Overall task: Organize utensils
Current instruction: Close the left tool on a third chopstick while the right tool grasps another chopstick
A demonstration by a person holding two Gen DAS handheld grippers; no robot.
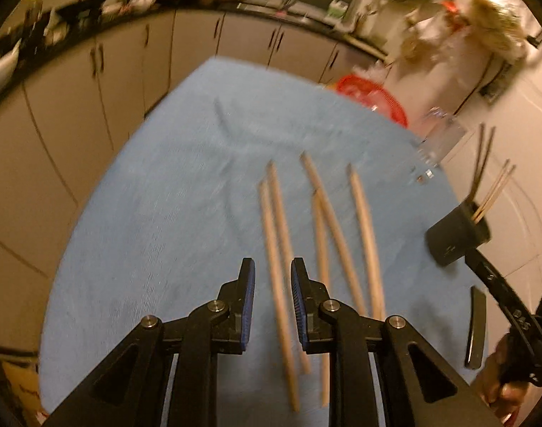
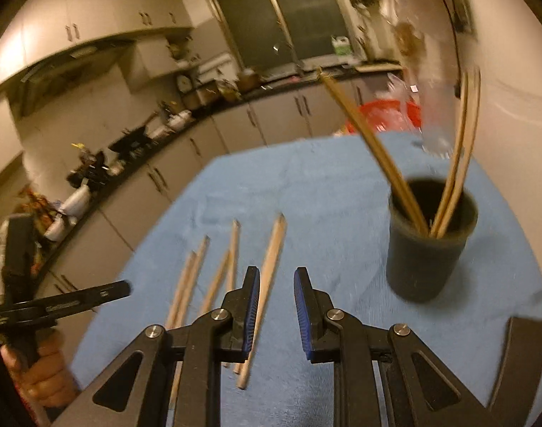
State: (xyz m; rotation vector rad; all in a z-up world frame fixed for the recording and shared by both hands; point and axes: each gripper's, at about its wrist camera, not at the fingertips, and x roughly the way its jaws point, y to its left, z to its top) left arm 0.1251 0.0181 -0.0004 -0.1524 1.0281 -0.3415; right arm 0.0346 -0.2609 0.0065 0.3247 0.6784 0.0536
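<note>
Several light wooden chopsticks (image 1: pixel 342 242) lie side by side on a blue cloth (image 1: pixel 171 213). My left gripper (image 1: pixel 272 274) hovers over their near ends, open by a narrow gap; one chopstick lies on the cloth below the gap, untouched. In the right wrist view the same loose chopsticks (image 2: pixel 267 284) lie left of centre, and my right gripper (image 2: pixel 276 284) hangs above them, open by a narrow gap and holding nothing. A black cup (image 2: pixel 427 249) to the right holds several chopsticks upright; the left wrist view has this cup (image 1: pixel 459 235) at the cloth's right edge.
A dark flat piece (image 1: pixel 476 327) lies on the cloth near the cup. Behind the table stand a red basket (image 1: pixel 374 96) and a clear container (image 1: pixel 438 135). Kitchen cabinets (image 1: pixel 93 106) curve around the far side. A person's hand (image 2: pixel 36 370) holds the other gripper at left.
</note>
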